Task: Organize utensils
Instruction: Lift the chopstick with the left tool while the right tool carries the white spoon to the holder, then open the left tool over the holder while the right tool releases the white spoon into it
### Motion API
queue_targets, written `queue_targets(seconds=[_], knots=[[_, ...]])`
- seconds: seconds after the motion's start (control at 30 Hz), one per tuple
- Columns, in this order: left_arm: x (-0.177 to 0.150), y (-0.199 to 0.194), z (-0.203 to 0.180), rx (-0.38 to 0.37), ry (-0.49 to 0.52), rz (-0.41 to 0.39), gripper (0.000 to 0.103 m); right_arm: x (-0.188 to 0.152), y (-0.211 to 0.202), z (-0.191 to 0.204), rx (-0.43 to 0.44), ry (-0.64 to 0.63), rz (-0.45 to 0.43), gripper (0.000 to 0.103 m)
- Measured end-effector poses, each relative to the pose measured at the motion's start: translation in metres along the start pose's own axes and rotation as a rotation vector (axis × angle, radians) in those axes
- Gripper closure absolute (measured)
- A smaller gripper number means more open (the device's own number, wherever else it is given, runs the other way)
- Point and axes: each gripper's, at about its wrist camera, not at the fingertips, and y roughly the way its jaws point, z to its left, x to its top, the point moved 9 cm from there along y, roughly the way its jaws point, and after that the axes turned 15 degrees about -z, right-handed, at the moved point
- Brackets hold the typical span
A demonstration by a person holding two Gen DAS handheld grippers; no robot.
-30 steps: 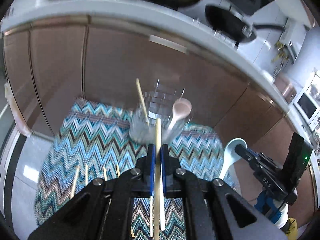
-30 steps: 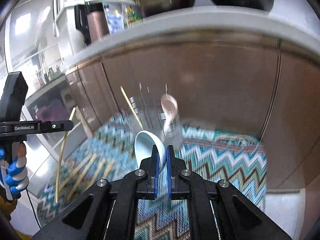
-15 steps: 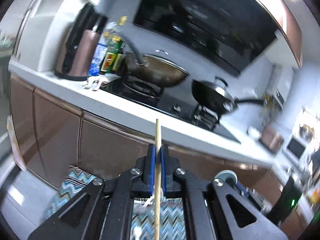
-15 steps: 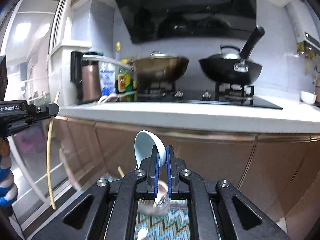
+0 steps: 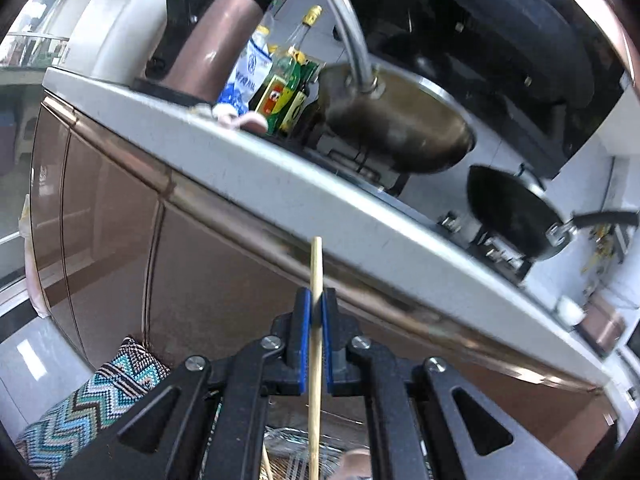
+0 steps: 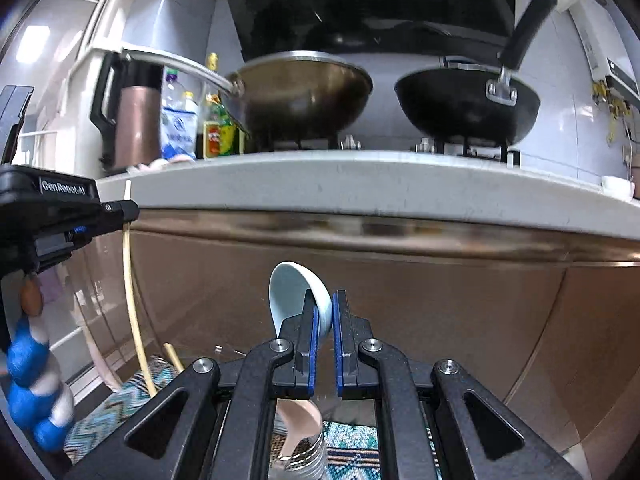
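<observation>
The left gripper [image 5: 316, 312] is clamped on a wooden chopstick [image 5: 315, 360], its blue pads pressed against the stick from both sides. The chopstick stands upright between them, its top poking above the fingertips and its lower part running down out of the frame. In the right wrist view the same gripper [image 6: 120, 212] shows at the left edge, held by a hand in a blue and white glove [image 6: 32, 380], with the pale stick hanging down from it in a long curve.

The right gripper [image 6: 325, 312] is closed on a light blue ceramic spoon [image 6: 294, 292]. The pads pinch it near the bowl, which rises above and to the left of the fingertips with its hollow facing the camera.

Directly below the right gripper stands a clear ribbed holder [image 6: 304, 460] on a zigzag-patterned mat [image 6: 116, 404]. A pink spoon [image 6: 298, 416] sits in it, and the tip of another chopstick [image 6: 172, 354] leans up at its left. In the left wrist view the holder's rim [image 5: 288, 440] is just visible beneath the gripper.

Beyond both grippers runs a white countertop edge [image 6: 360, 180] over brown cabinet doors [image 5: 100, 220]. On the counter sit a steel wok [image 6: 304, 92], a black wok [image 6: 468, 104], several bottles [image 6: 216, 128] and a copper-coloured kettle [image 6: 136, 124].
</observation>
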Motion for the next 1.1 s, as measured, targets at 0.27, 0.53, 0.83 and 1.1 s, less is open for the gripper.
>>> queue_targets(seconds=[0.27,0.53,0.83,1.1], knots=[[-0.052,0.032,0.011,0.043,0.071,-0.019,0.098,-0.042,0.021,-0.002,-0.005,-0.027,0.01,0.096],[-0.064,0.028,0.014,0.041,0.116,-0.038,0.096,-0.063,0.022,0.01,0.008,-0.063,0.035,0.096],[-0.031,-0.004,0.022,0.042,0.124,-0.05,0.084,-0.066,0.018,0.01,0.024,-0.031,0.088,0.077],[0.002,-0.044,0.033,0.05,0.146,-0.07,0.084,-0.073,0.013,0.004,0.019,0.017,0.156,0.077]])
